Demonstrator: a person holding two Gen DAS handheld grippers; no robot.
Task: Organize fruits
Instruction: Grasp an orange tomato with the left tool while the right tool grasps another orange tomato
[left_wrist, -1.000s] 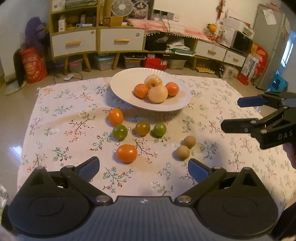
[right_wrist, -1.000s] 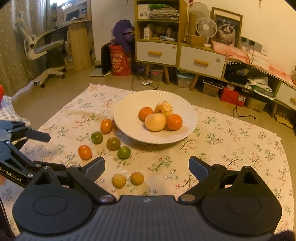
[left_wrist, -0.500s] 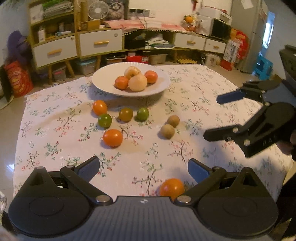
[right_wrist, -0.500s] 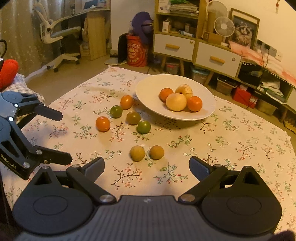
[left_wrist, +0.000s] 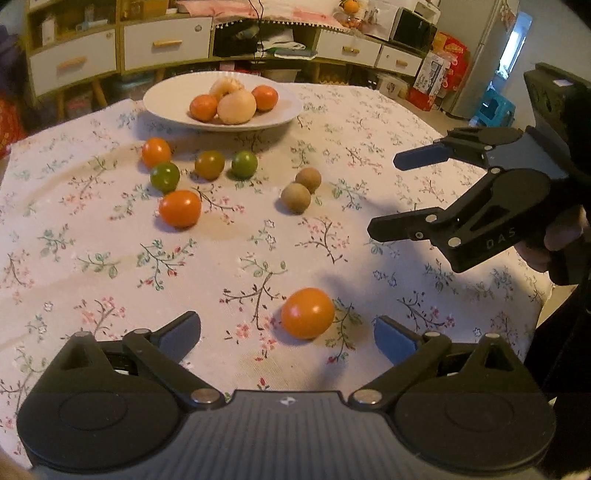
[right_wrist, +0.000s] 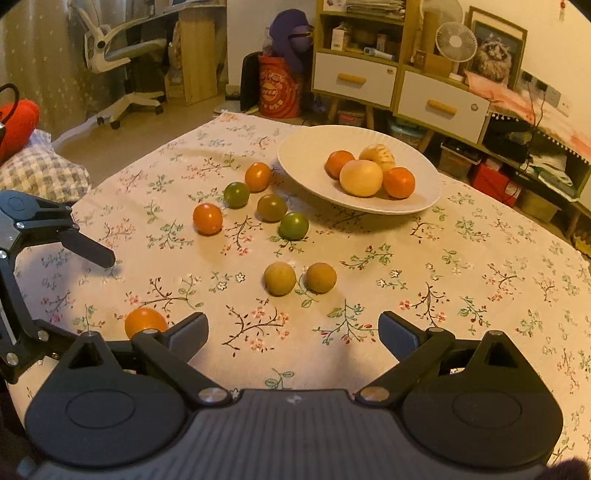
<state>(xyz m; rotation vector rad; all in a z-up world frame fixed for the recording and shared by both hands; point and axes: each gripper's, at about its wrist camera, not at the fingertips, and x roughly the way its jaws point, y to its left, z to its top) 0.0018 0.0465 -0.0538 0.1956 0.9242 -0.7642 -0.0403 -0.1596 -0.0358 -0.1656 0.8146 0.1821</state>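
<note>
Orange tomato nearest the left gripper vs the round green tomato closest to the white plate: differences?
The orange tomato is orange, looks bigger, and sits alone near the cloth's edge. The green tomato is green, looks smaller, and sits in a cluster below the white plate. Both are round, glossy and ungrasped.

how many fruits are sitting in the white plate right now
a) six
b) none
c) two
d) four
d: the white plate holds four fruits, two orange ones, a pale round one and a yellowish one behind it; every other fruit lies loose on the tablecloth.
</note>
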